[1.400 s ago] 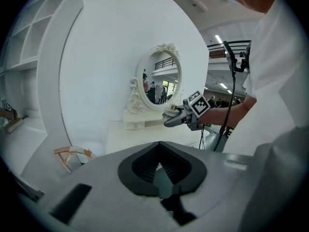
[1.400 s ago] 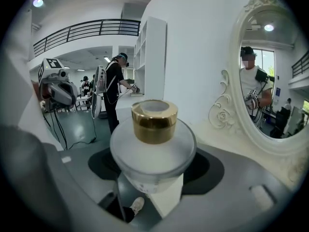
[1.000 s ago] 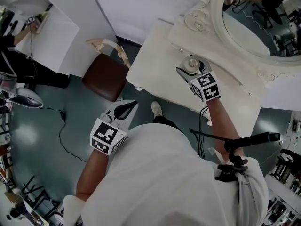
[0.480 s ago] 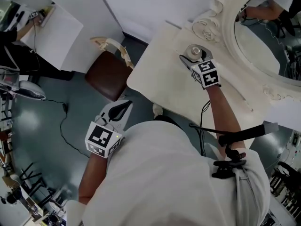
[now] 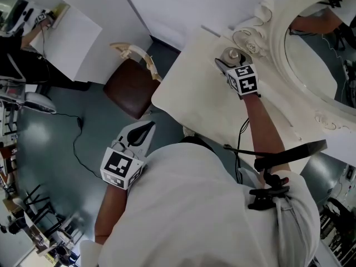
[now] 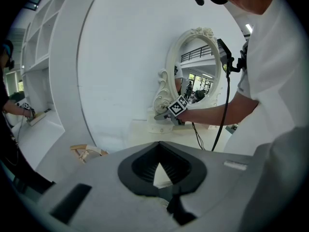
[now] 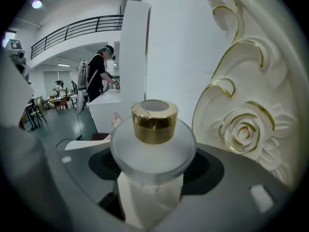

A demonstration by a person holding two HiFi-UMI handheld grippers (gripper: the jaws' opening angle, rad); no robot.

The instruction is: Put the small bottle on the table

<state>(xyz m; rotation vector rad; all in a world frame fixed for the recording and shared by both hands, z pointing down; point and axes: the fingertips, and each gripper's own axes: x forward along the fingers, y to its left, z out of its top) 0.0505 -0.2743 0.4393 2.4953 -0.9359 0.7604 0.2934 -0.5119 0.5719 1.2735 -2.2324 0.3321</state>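
The small bottle (image 7: pixel 153 144) is frosted glass with a gold cap (image 7: pixel 154 120). My right gripper (image 7: pixel 154 180) is shut on its body, one jaw on each side. In the head view the bottle (image 5: pixel 230 55) is over the far corner of the cream dressing table (image 5: pixel 194 93), close to the carved rose on the mirror frame (image 5: pixel 251 35). Whether its base touches the tabletop is hidden. My left gripper (image 5: pixel 146 128) hangs shut and empty by my left side over the floor, and in its own view its jaws (image 6: pixel 159 146) meet at the tips.
A large oval mirror (image 5: pixel 317 49) in an ornate frame stands at the back of the table. A brown-seated chair (image 5: pixel 129 87) sits left of the table. White shelving (image 5: pixel 61 38) is at the far left. A cable (image 5: pixel 78 149) trails on the grey floor.
My right gripper has carried the bottle farther back over the table, closer to the carved mirror frame. The left gripper has stayed roughly where it was.
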